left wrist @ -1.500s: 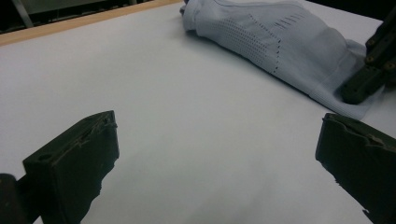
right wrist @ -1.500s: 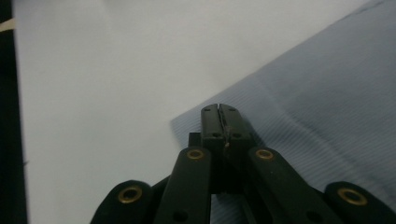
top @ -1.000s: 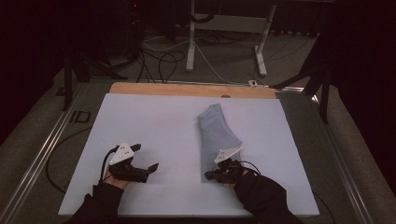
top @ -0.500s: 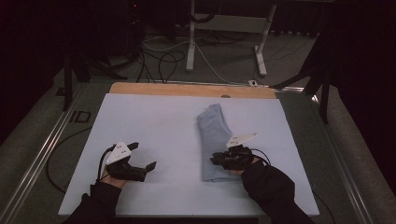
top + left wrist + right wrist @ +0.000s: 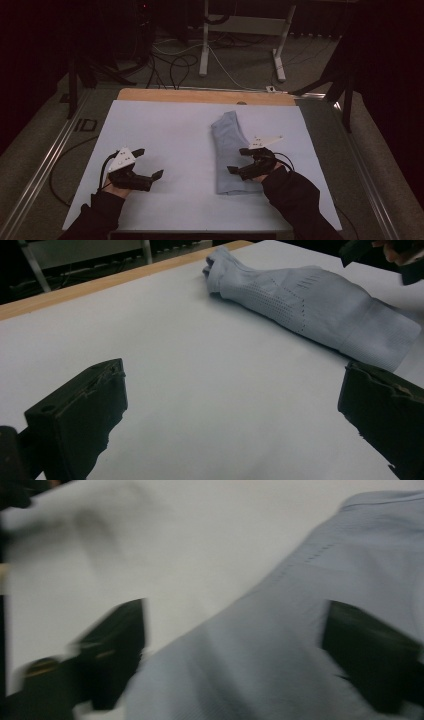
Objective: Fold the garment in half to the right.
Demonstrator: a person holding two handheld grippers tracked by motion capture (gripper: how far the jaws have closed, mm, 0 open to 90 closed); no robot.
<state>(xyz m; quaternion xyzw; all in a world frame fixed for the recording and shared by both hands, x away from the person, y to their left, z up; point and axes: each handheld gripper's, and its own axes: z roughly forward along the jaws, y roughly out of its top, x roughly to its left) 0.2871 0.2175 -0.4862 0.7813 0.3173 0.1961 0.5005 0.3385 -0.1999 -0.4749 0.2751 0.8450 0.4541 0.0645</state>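
Both grippers stand wide, empty. I have moved the right gripper [image 5: 238,160] forward over the pale blue sock [image 5: 229,145] on the table's [image 5: 165,130] right half; left gripper [image 5: 148,163] waits.

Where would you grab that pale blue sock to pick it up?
Probably at the near, wide cuff end of the sock, coming down from above at its left edge. It lies flat on the table, so one jaw must slide under an edge. The right gripper already hovers there with jaws spread.
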